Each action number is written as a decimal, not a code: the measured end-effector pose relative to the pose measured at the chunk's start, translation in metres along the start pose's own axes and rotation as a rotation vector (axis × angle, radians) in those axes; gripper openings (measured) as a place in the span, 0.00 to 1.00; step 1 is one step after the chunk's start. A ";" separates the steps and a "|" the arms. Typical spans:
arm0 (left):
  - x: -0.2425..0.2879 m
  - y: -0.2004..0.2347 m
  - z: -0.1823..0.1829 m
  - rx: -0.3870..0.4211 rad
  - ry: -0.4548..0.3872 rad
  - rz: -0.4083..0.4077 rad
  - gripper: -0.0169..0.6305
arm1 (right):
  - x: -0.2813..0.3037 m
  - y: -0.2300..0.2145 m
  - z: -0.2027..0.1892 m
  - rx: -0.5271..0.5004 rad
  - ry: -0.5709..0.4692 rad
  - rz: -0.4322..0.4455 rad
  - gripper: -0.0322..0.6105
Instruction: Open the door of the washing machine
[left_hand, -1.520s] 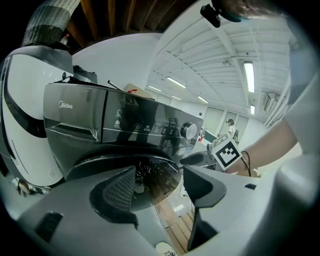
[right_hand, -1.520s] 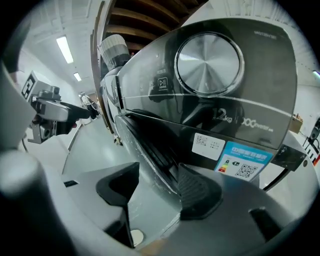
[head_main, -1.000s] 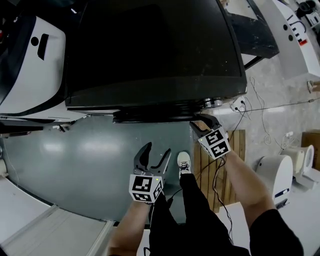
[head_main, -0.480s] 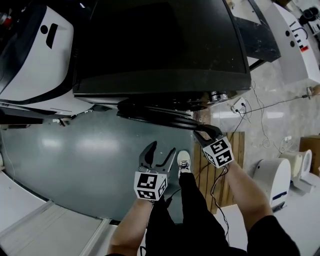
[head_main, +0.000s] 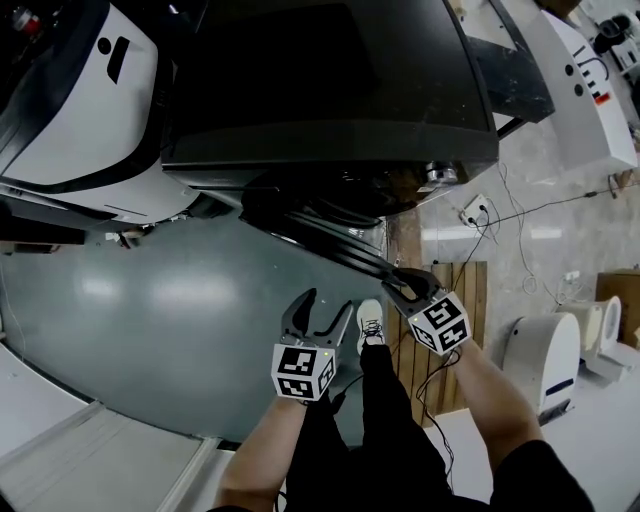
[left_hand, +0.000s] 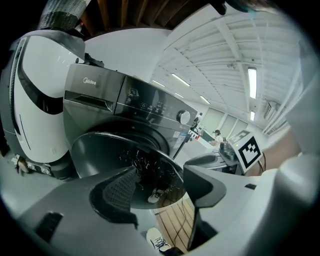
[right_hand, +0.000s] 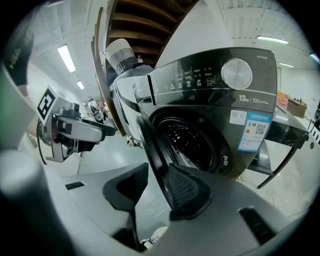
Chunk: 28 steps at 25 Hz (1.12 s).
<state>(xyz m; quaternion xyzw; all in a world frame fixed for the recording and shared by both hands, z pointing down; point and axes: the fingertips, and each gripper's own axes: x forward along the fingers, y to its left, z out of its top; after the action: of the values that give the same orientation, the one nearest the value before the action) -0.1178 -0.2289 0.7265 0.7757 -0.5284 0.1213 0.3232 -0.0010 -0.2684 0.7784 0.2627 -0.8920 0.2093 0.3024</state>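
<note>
A dark grey washing machine (head_main: 330, 80) fills the top of the head view. Its round door (head_main: 320, 235) stands swung partly out from the front. My right gripper (head_main: 400, 285) is at the door's free edge. In the right gripper view the door's rim (right_hand: 150, 145) runs down between the two pads, and the jaws (right_hand: 155, 187) are closing on it. The open drum (right_hand: 192, 142) shows behind the rim. My left gripper (head_main: 320, 312) hangs open over the floor, left of the right one, with nothing between its pads. The left gripper view faces the door's glass (left_hand: 130, 160).
A white machine (head_main: 70, 110) stands close on the washer's left. A wooden pallet (head_main: 440, 320), a power strip (head_main: 472, 212) with cables and a white appliance (head_main: 545, 360) lie to the right. The person's shoe (head_main: 369, 325) rests on the grey floor (head_main: 150, 300) between the grippers.
The door has swung from nearly flush with the front to well open, and my right gripper came back toward the person with its rim. My left gripper shifted slightly.
</note>
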 end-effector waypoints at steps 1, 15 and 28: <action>-0.003 0.000 -0.003 -0.001 0.004 -0.004 0.49 | -0.002 0.006 0.003 0.008 -0.012 0.000 0.26; -0.031 0.009 -0.045 -0.022 0.060 0.007 0.49 | -0.014 0.070 0.034 0.130 -0.165 -0.096 0.23; -0.095 0.072 -0.087 -0.100 0.079 0.090 0.49 | 0.036 0.160 0.067 0.074 -0.158 -0.010 0.21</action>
<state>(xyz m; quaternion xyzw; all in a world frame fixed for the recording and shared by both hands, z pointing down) -0.2082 -0.1209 0.7693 0.7285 -0.5550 0.1397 0.3764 -0.1491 -0.1926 0.7190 0.2936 -0.9034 0.2194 0.2223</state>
